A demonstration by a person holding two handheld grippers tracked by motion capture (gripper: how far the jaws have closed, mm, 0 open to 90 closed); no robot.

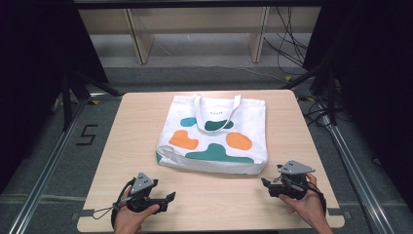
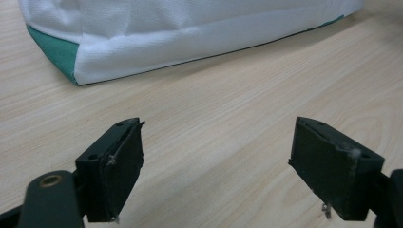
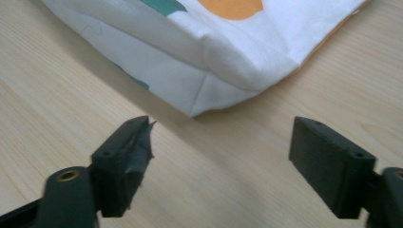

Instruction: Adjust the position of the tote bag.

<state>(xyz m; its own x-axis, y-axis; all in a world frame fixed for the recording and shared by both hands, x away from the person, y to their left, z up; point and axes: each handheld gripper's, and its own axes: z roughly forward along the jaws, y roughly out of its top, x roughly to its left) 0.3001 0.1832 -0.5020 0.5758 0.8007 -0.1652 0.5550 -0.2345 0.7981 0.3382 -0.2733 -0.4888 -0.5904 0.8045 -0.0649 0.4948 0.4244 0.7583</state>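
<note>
The bag [image 1: 214, 136] is laid flat mid-counter [image 1: 136, 122], handles [image 1: 216, 109] turned away and its bottom edge toward the person, so both near corners can be reached. The 2 tongs, left [image 1: 168, 197] and right [image 1: 265, 184], are held low just short of that edge, jaws apart and empty, ready for a grasp.

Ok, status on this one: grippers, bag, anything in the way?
Left gripper and right gripper open, empty, short of the bag. Bag flat on table, untouched. Nothing in the way.
</note>
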